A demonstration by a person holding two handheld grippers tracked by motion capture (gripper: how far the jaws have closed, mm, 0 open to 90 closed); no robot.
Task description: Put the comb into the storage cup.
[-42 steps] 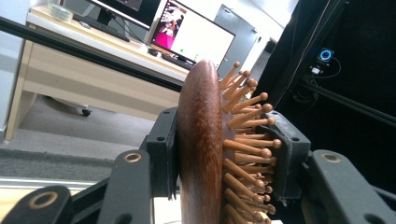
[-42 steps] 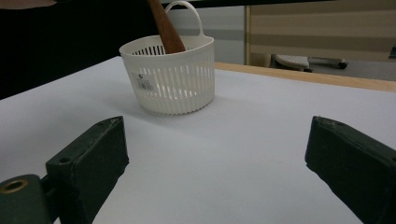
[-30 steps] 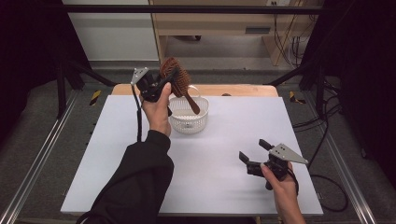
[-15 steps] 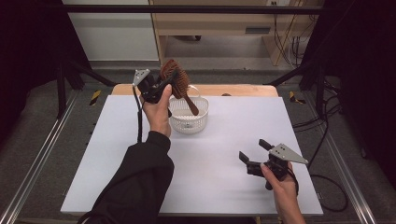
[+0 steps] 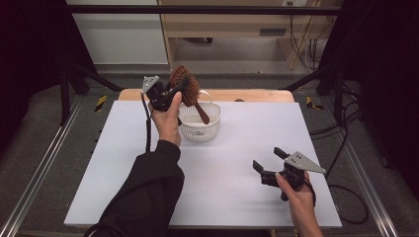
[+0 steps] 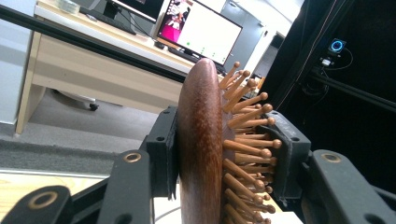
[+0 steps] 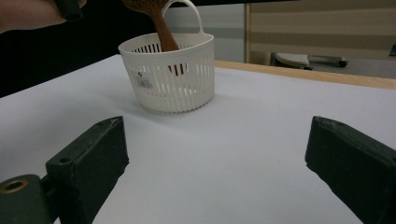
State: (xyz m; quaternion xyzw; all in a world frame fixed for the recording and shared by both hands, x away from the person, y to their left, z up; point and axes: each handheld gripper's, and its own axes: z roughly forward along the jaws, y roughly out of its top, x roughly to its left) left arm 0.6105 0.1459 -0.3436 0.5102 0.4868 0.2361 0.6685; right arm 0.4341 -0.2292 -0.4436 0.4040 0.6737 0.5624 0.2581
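A brown wooden hairbrush [image 5: 187, 89] hangs tilted over the white slatted basket [image 5: 199, 129] at the back of the table, its handle [image 5: 202, 114] pointing down into the basket. My left gripper [image 5: 174, 91] is shut on the brush head; in the left gripper view the pads clamp the brush's wooden back [image 6: 201, 154] and its pegs. In the right gripper view the basket [image 7: 170, 74] stands ahead with the handle [image 7: 164, 29] dipping into it. My right gripper [image 5: 269, 160] rests low near the front right of the table, open, nothing between its jaws.
The white table top [image 5: 237, 163] is bare between the basket and my right gripper. A wooden strip [image 5: 247, 95] runs along the far edge. Metal rails [image 5: 44, 163] flank the table, and cables [image 5: 346, 148] lie on the floor at the right.
The left hand has shifted slightly with the brush above the basket; the handle still points into it. The right gripper has stayed put.
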